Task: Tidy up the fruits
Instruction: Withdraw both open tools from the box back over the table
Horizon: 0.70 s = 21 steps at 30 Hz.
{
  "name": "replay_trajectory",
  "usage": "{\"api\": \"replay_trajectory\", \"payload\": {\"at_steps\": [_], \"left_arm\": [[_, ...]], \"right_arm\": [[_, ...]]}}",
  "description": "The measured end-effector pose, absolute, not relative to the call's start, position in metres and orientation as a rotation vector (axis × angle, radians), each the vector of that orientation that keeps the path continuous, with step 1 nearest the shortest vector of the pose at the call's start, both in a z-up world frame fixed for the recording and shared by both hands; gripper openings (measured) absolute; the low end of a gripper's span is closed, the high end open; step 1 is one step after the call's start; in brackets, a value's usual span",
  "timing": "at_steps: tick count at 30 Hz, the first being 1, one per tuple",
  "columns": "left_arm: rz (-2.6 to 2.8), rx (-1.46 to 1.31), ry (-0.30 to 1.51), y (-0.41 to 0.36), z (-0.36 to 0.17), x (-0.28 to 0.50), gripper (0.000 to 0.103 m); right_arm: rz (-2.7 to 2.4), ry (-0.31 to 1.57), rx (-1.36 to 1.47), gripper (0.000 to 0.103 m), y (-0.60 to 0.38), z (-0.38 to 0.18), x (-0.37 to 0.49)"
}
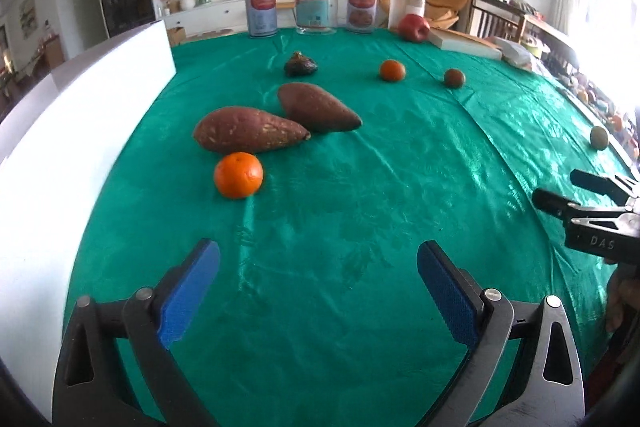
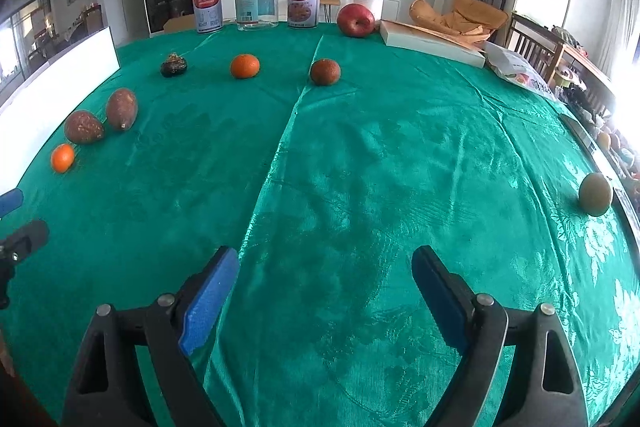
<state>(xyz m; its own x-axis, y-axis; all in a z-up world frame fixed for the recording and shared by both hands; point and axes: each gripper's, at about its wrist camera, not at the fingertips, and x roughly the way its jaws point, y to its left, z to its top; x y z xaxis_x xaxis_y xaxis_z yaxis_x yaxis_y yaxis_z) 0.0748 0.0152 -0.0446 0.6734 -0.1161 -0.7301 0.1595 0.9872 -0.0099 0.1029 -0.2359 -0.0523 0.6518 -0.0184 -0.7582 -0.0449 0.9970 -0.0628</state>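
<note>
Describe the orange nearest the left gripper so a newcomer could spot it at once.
Start at the white board along the green tablecloth's left edge. Beside it lie two sweet potatoes; the nearest orange sits just in front, bright, smooth, the only round fruit there.

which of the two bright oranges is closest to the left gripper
The orange in front of the two sweet potatoes; the other orange sits much farther back, toward the cans.

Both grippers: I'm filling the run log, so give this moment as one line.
left gripper: open, empty | right gripper: open, empty | nearest fruit: round bright orange beside two brown sweet potatoes | surface: green satin tablecloth
</note>
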Motion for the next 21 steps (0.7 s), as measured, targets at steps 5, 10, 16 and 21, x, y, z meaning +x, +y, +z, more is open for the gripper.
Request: {"api": "replay_trajectory", "payload": {"at_steps": [5, 10, 16, 21], "left_arm": [[-0.164, -0.018, 0.88, 0.023, -0.055, 0.082, 0.1], [-0.157, -0.067, 0.908, 0.03, -0.062, 0.084, 0.1], [-0.14, -0.027, 0.917, 0.024, -0.063, 0.082, 0.1], [-0.139, -0.011, 0.923, 0.023, -0.064, 0.083, 0.1]], "right_arm": [[0.018, 0.869, -0.073, 0.088, -0.236, -0.053, 0.104], [0.015, 0.875, -0.057, 0.088, -0.238, -0.054, 0.106], [0.005, 0.877, -0.041, 0.088, -0.241, -0.055, 0.106], [-0.004, 0.873, -0.032, 0.088, -0.243, -0.055, 0.105]]}}
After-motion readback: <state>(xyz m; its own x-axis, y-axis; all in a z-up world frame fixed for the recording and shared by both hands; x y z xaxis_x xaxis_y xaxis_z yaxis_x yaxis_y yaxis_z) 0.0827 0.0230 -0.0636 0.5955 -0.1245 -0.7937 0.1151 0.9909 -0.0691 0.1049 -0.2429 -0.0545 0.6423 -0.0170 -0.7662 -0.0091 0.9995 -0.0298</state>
